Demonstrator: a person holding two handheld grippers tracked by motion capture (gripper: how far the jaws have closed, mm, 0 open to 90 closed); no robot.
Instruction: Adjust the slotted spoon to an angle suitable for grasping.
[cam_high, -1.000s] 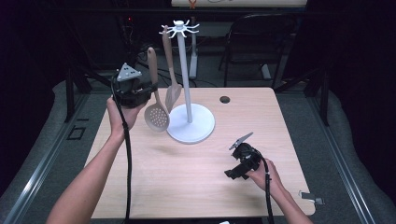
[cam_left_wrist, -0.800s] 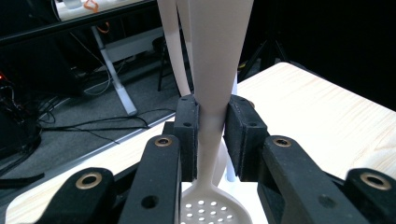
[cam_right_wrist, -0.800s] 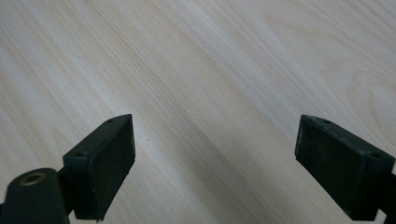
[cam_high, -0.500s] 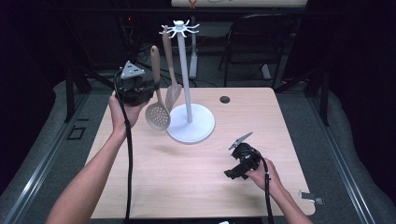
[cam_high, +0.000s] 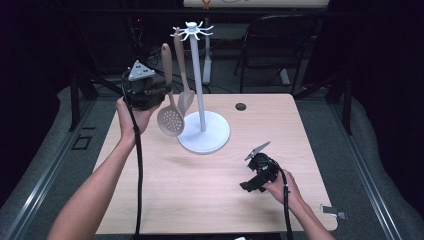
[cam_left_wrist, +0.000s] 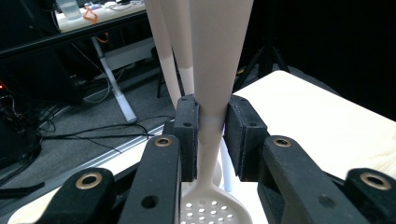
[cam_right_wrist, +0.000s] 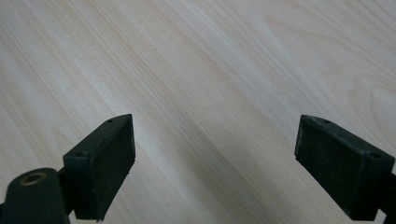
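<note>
On my left, the left hand-held gripper (cam_high: 162, 91) is raised above the desk's (cam_high: 165, 200) left rear corner, and I see its pads clamped on the tan handle of the slotted spoon (cam_high: 170, 119). The spoon hangs upright from the white utensil stand (cam_high: 202, 132), its perforated bowl low beside the post, clear of the desk. A second tan utensil (cam_high: 184, 95) hangs just behind it. Further right, the right hand-held gripper (cam_high: 247, 186) rests low over the desk's near right part, jaws spread wide with nothing but bare wood between them.
</note>
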